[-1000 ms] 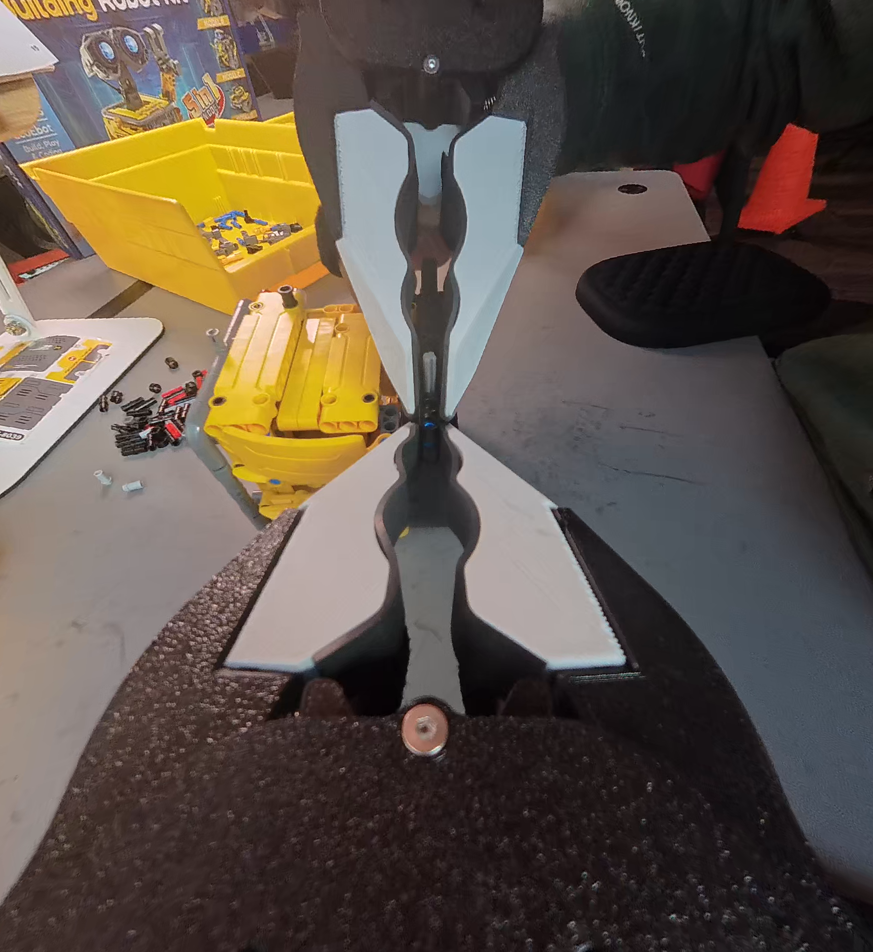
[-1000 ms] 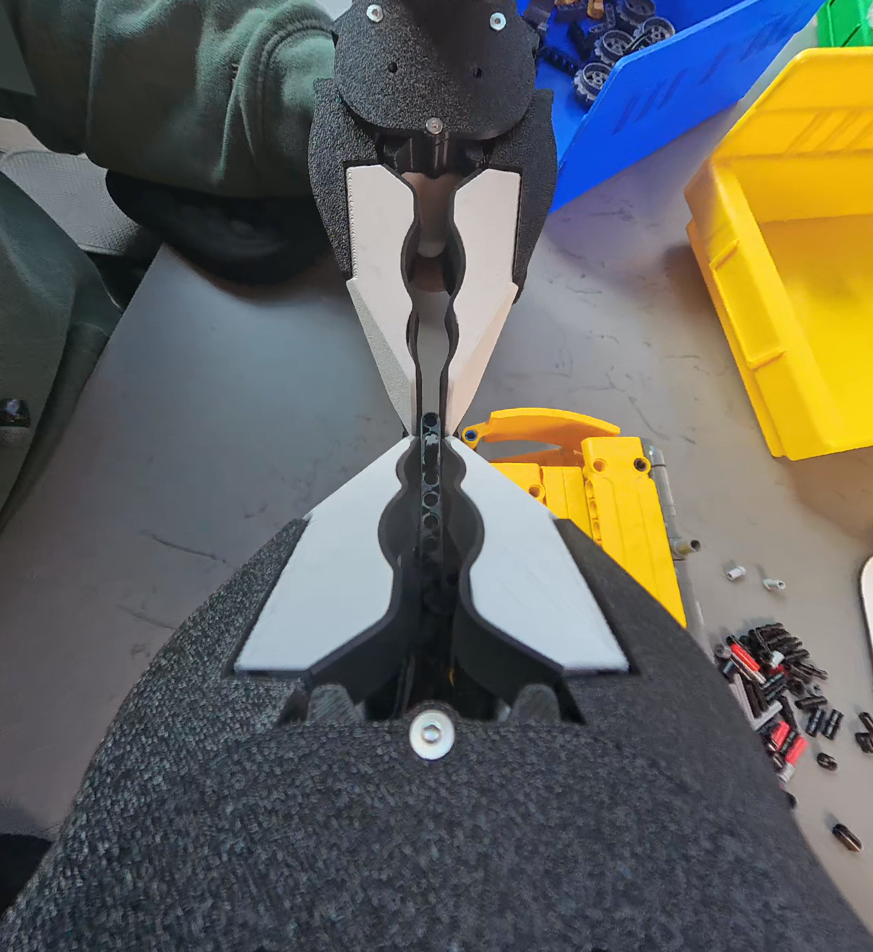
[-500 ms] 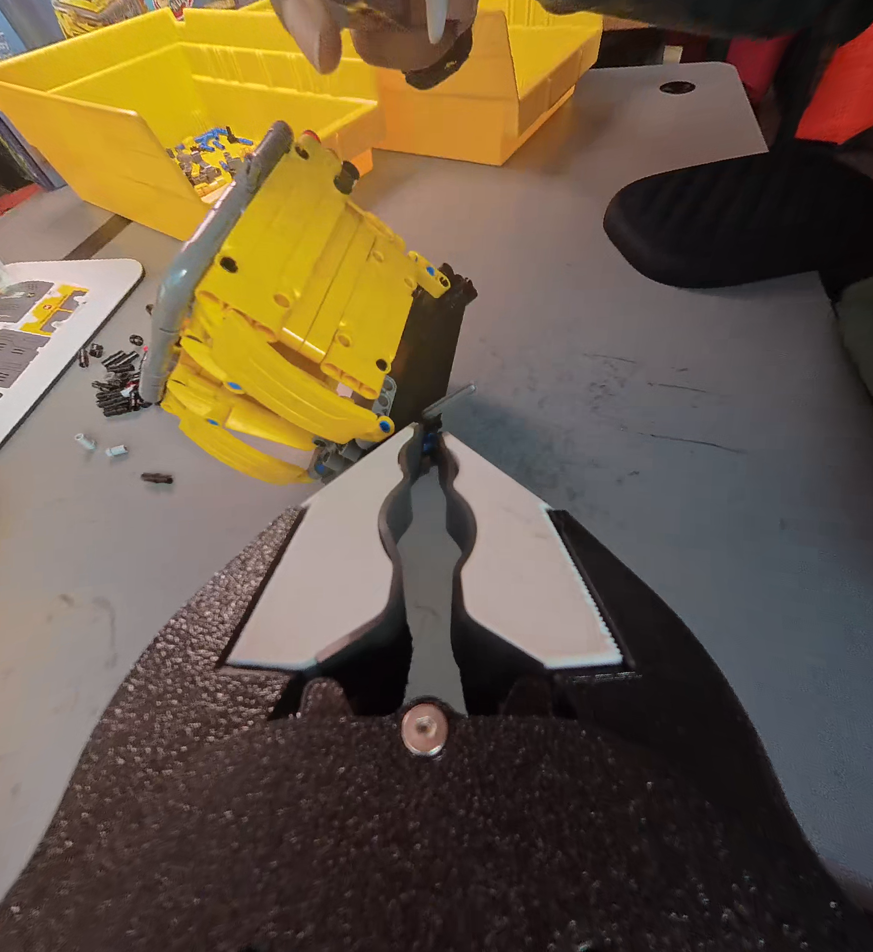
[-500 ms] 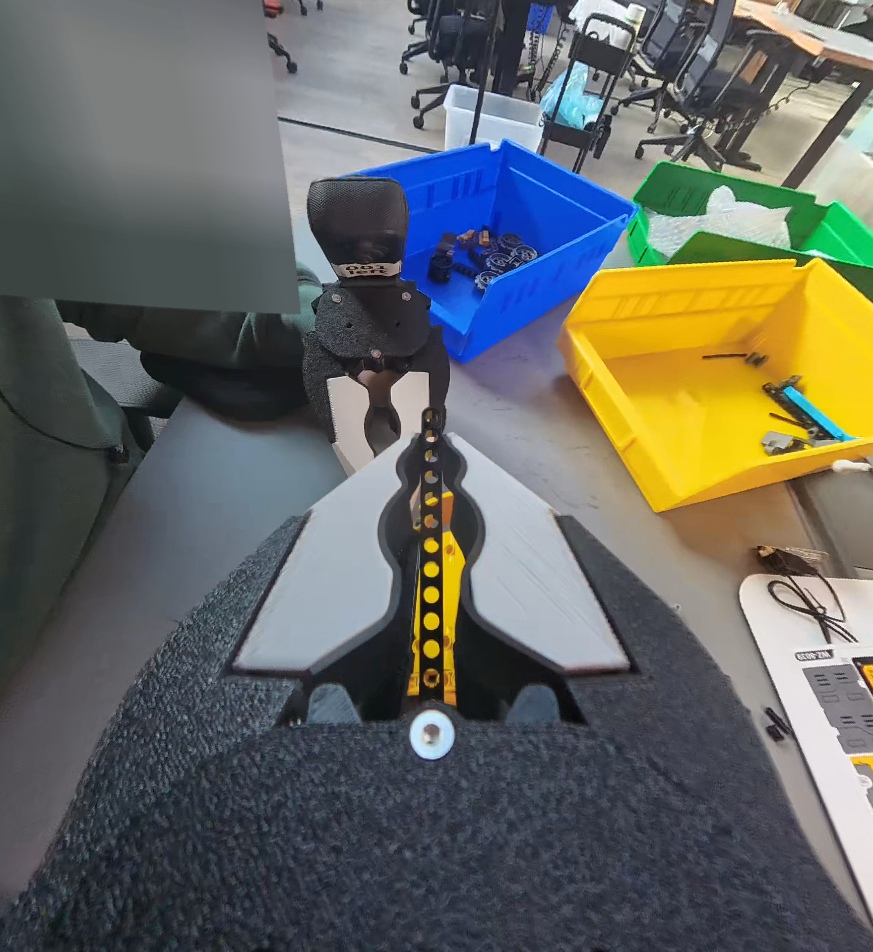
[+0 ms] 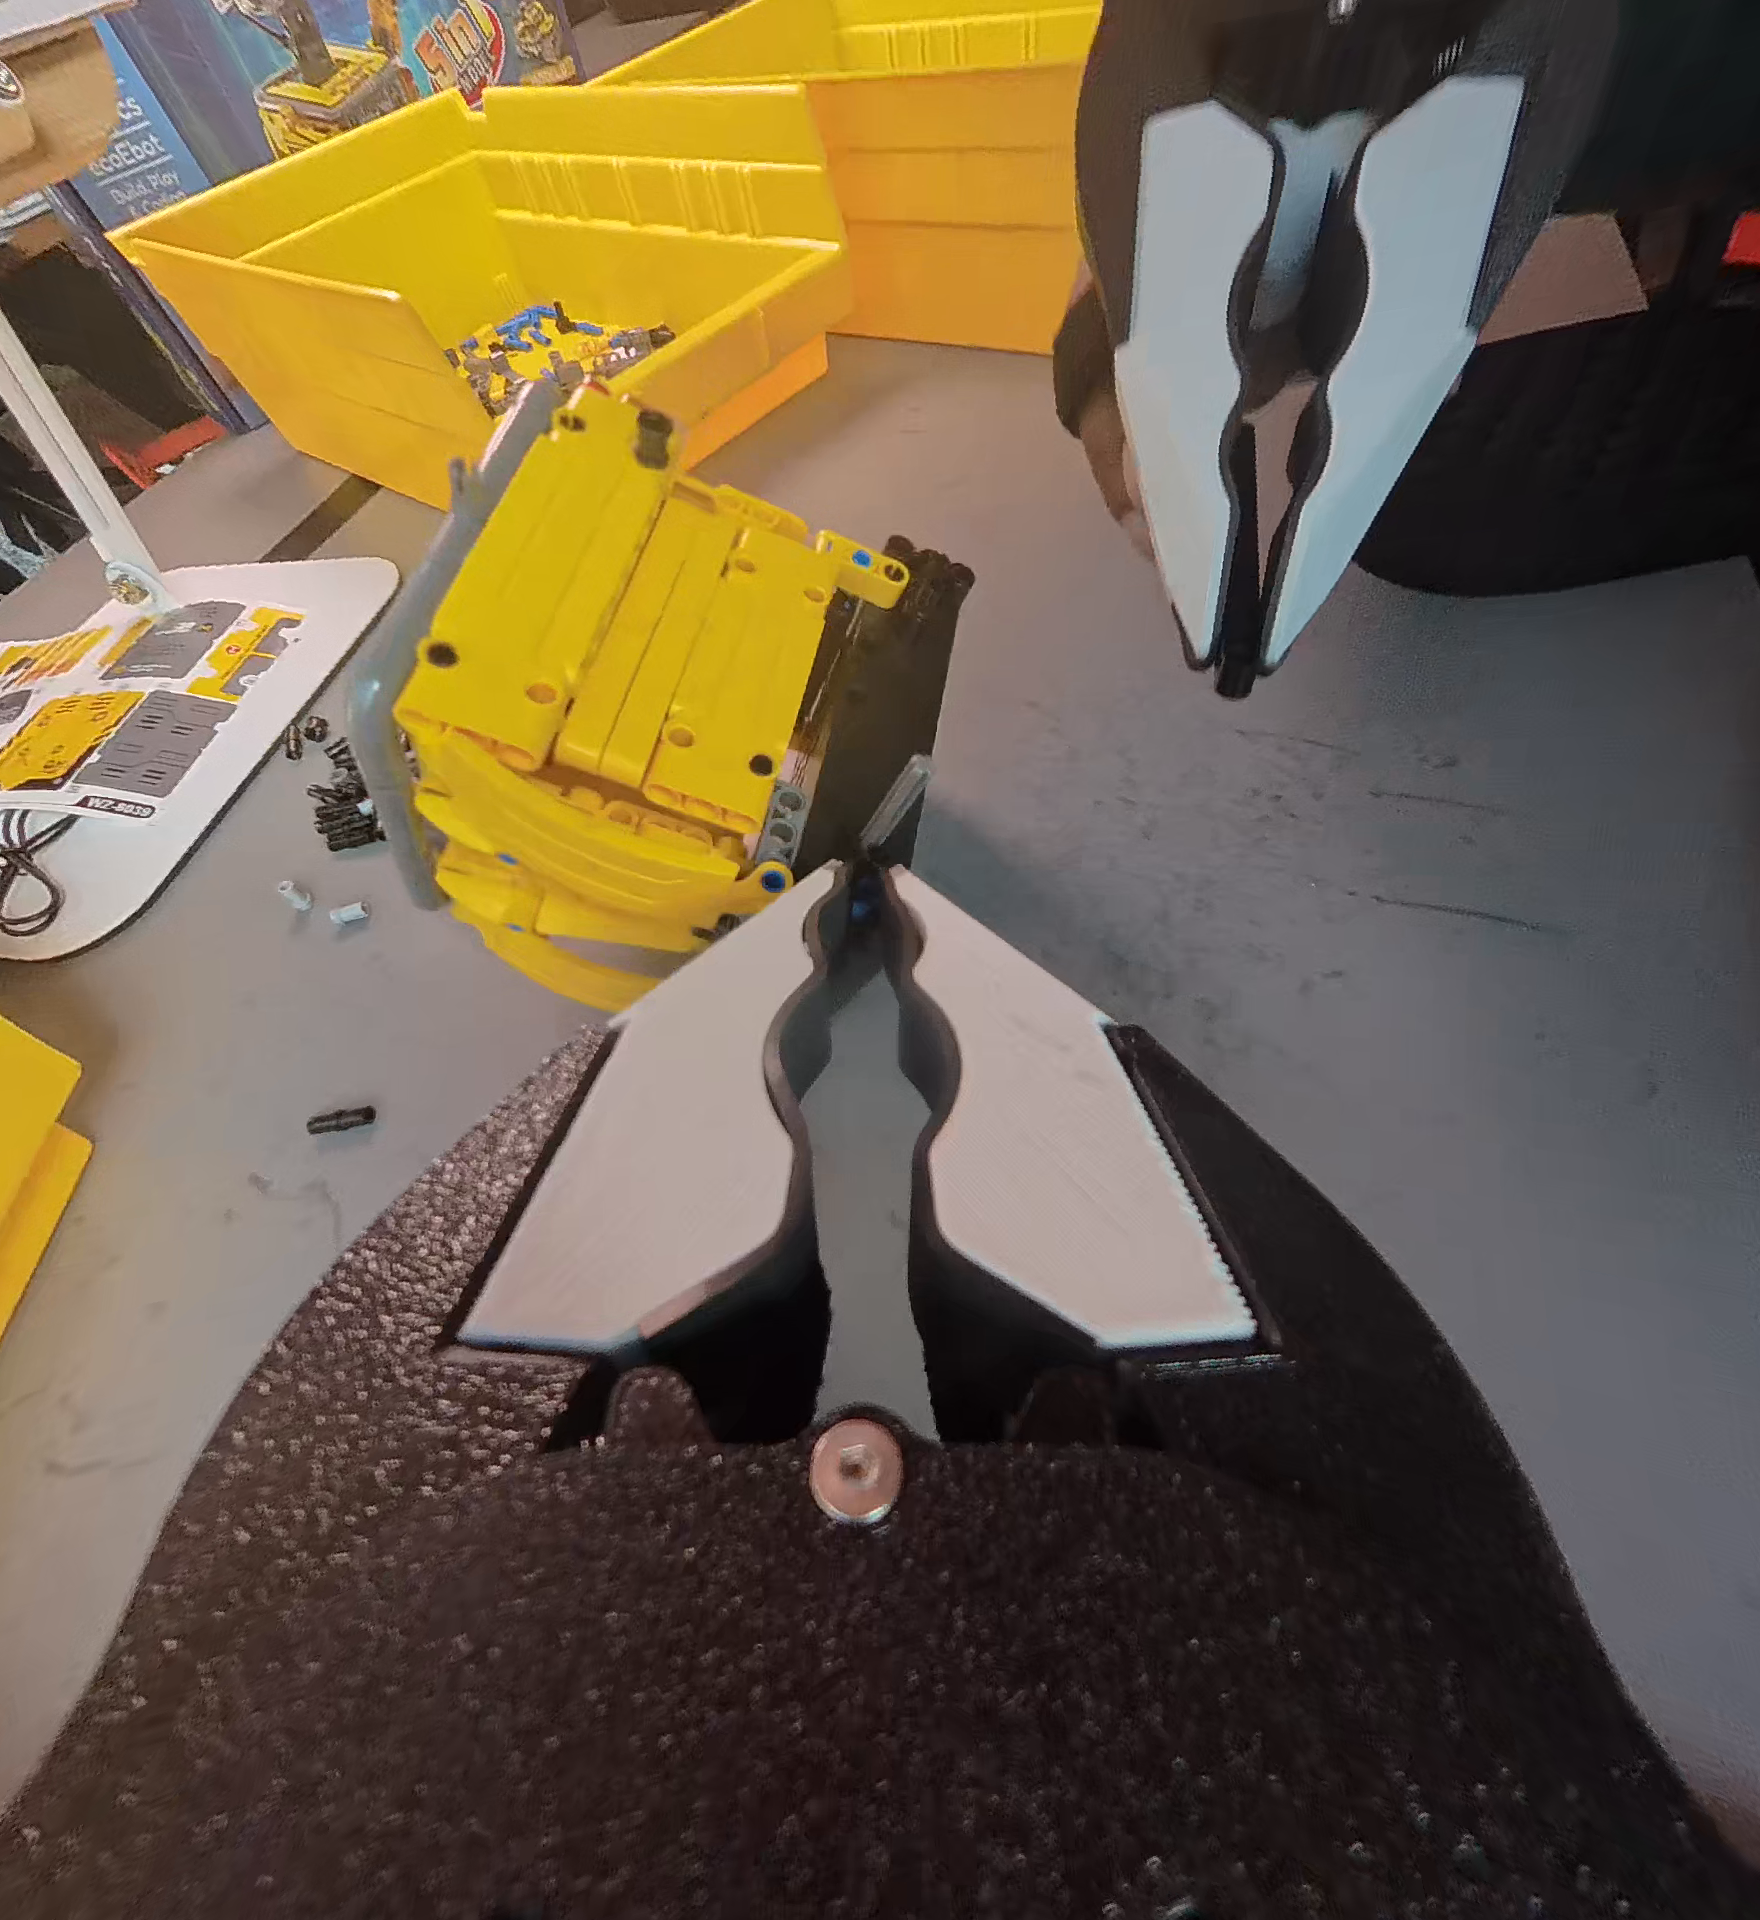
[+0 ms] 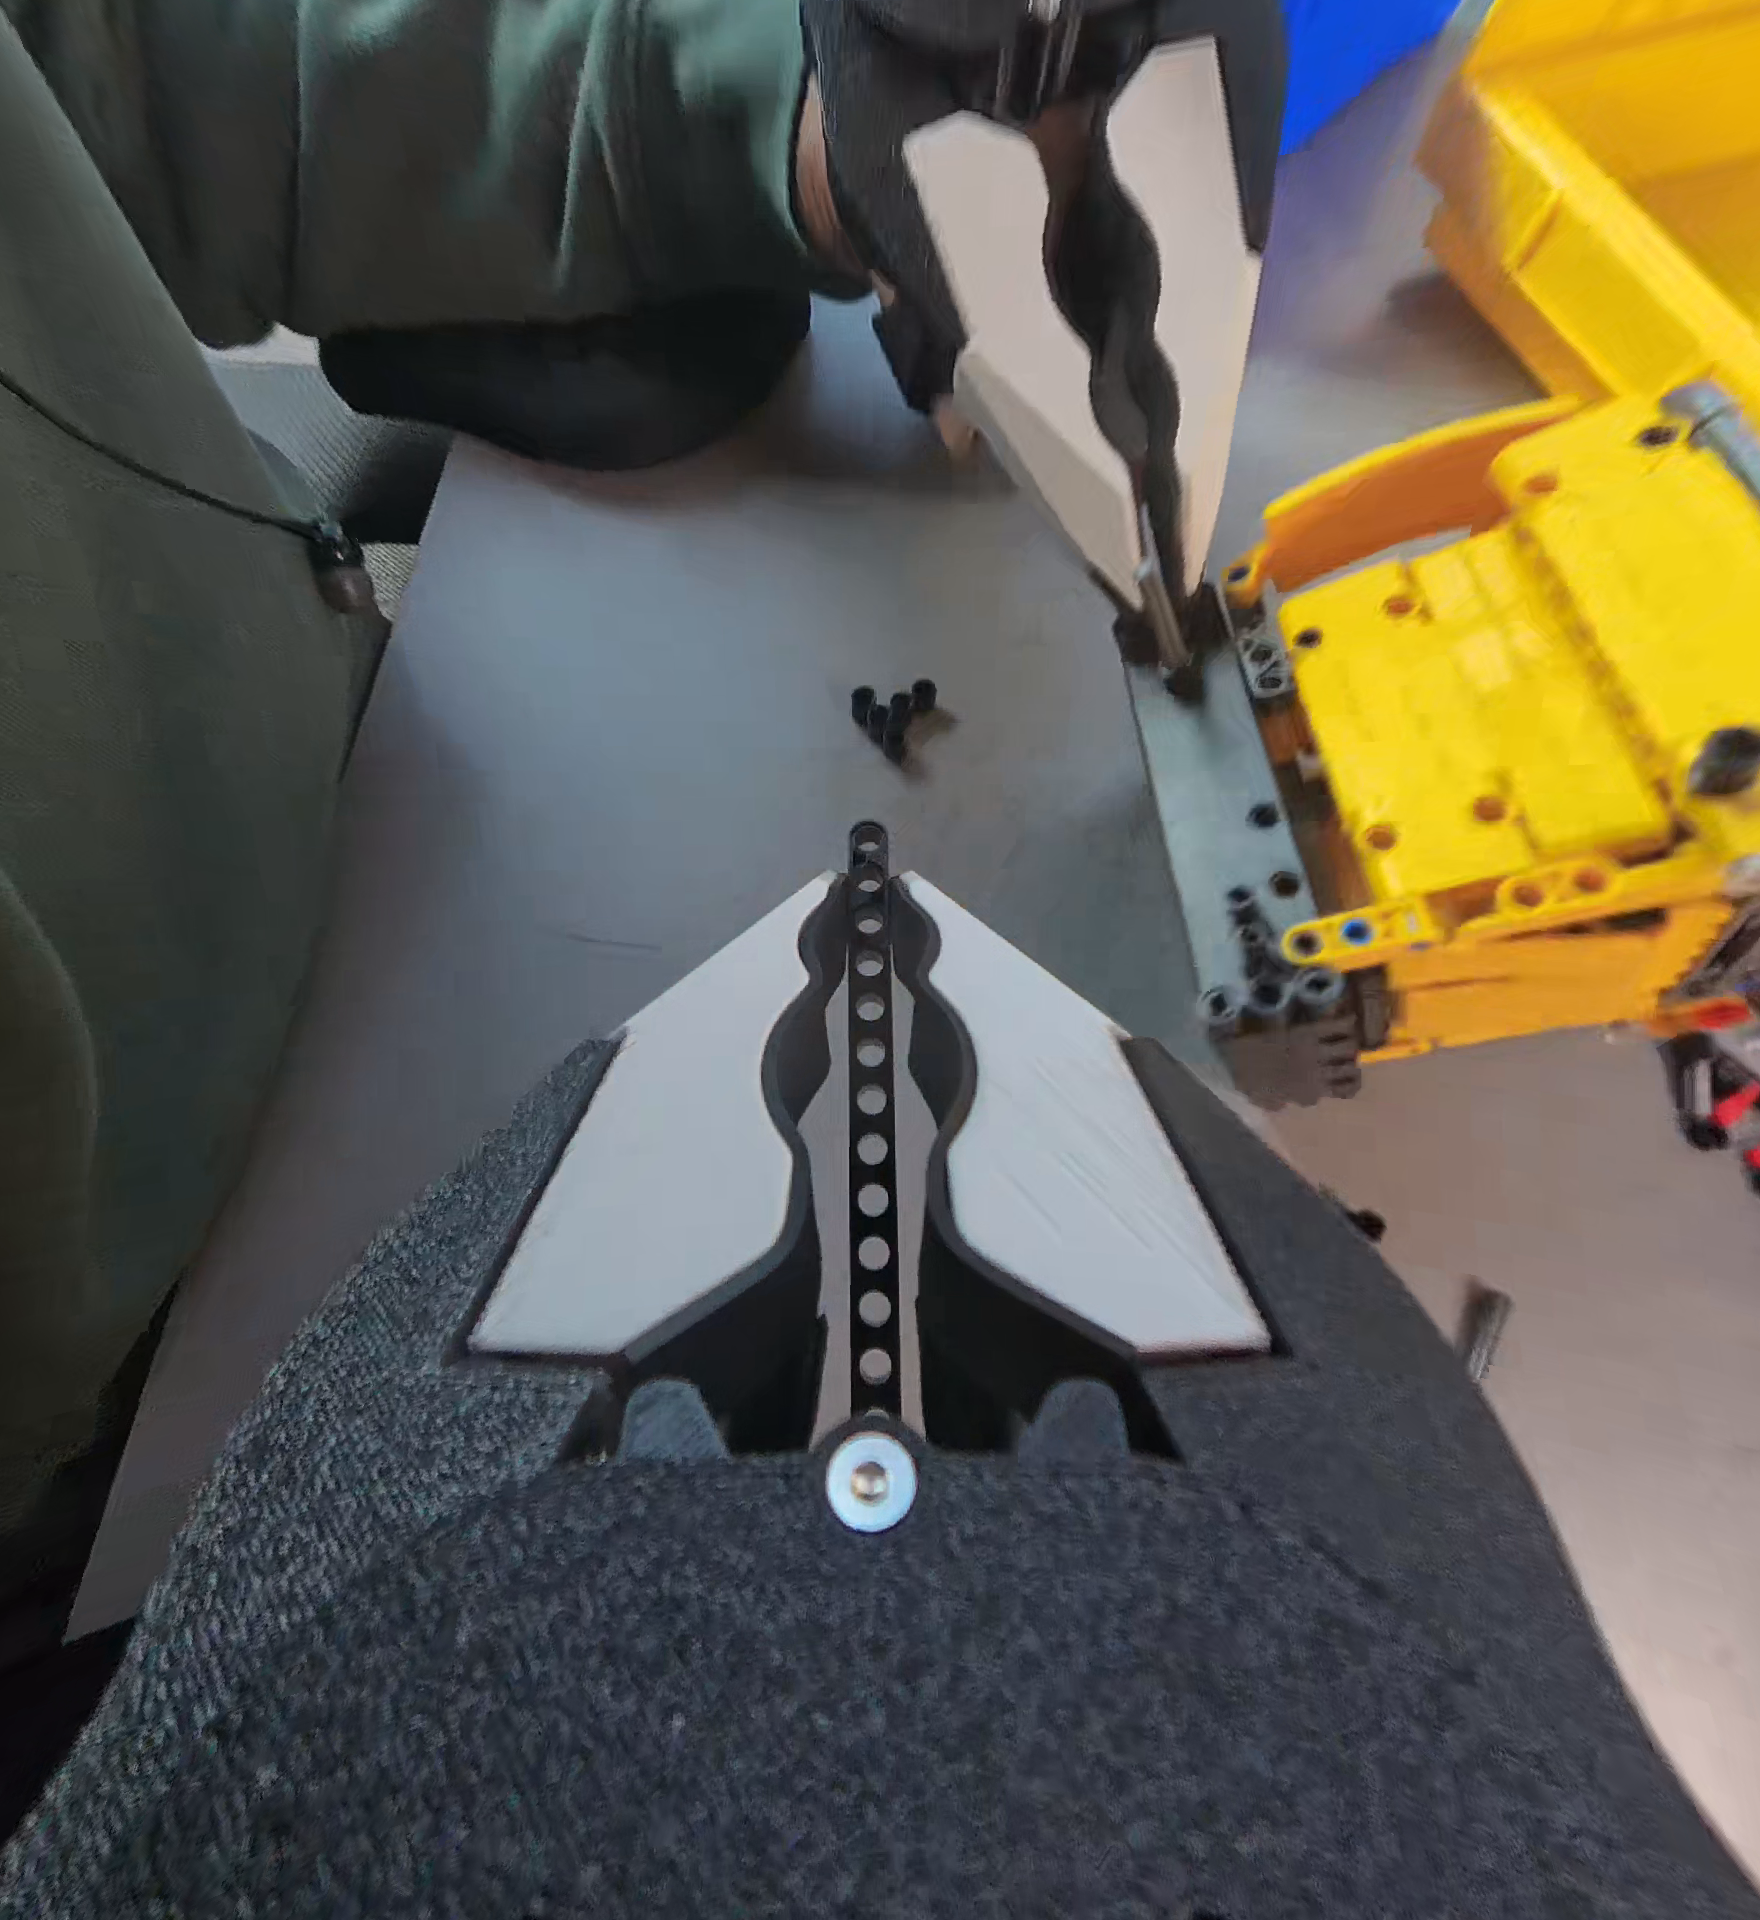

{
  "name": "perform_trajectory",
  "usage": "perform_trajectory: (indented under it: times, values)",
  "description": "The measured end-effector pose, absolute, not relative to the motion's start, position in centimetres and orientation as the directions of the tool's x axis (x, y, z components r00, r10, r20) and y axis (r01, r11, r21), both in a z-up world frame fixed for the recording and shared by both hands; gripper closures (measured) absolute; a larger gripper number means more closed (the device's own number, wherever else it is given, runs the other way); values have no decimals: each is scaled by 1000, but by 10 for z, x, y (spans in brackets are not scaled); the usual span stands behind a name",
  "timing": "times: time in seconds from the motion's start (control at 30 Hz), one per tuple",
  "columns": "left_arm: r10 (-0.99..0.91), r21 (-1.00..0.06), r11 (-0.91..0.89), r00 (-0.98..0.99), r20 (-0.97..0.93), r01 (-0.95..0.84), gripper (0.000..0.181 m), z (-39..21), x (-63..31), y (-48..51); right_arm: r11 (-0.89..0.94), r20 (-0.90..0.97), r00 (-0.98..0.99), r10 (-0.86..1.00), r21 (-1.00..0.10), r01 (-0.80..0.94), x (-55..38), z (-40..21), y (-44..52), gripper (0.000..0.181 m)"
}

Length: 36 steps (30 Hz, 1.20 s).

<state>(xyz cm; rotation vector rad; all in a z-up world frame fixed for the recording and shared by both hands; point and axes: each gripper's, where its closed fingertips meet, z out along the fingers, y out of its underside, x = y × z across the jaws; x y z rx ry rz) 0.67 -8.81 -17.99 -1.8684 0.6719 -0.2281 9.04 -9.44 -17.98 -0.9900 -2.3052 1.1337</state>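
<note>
My left gripper (image 5: 860,883) is shut on a grey axle (image 5: 897,805) at the lower corner of a yellow and black brick model (image 5: 627,675). The model is tilted up over the grey table (image 5: 1375,987). My right gripper (image 6: 868,878) is shut on a long black beam with holes (image 6: 871,1091), which runs back between its fingers. It hangs clear of the model (image 6: 1478,707), to that view's left. The right gripper also shows in the left wrist view (image 5: 1234,665), with the beam's end poking out. The left gripper shows in the right wrist view (image 6: 1156,613).
Yellow bins (image 5: 543,260) holding small parts stand behind the model. A white board with a picture sheet (image 5: 128,707) lies at the left, with black pins (image 5: 341,800) beside it. A small black part (image 6: 897,717) lies ahead of the right gripper. A green sleeve (image 6: 440,156) is at the far left. About 9 centimeters separates my left fingertips from my right.
The model has gone from lying flat to tilted up in my left gripper. My right gripper has drawn away from the left gripper's tips with the black beam and now hangs off to the side.
</note>
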Motion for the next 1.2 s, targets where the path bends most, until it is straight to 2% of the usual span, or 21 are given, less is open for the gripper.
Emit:
perform_trajectory:
  times: [0.23, 0.37, 0.43, 0.5, 0.6, 0.7, 0.83, 0.97, 1.2]
  values:
    - [-536, -915, -240, 830, -154, -324, 177, -174, 5, -88, 483, 104, -612, 784, -722, 495, 93, -216, -72, 174]
    - [-562, -922, -228, 815, -138, -314, 167, -169, 6, -94, 545, 169, -604, 779, -659, 519, 94, -234, -63, 174]
    - [-567, -948, -197, 818, -99, -252, 164, -153, 1, -100, 561, 189, -602, 776, -643, 521, 94, -240, -61, 172]
    - [-503, -969, -185, 863, -49, -163, 165, -138, -21, -102, 547, 185, -594, 783, -658, 517, 93, -238, -61, 167]
    - [-283, -964, -256, 959, -1, -76, 168, -142, -72, -97, 525, 186, -576, 796, -686, 504, 92, -231, -57, 164]
    - [-97, -917, -398, 995, 4, -35, 162, -172, -103, -89, 484, 175, -554, 814, -731, 480, 87, -219, -54, 163]
    - [45, -812, -583, 998, -36, -3, 152, -218, -124, -72, 456, 186, -531, 827, -775, 438, 76, -209, -53, 161]
    - [126, -735, -676, 990, -57, 43, 140, -241, -144, -60, 433, 187, -512, 838, -798, 418, 72, -206, -48, 160]
    - [127, -728, -681, 992, -21, 72, 162, -243, -142, -55, 334, 156, -414, 897, -852, 403, 78, -189, -12, 160]
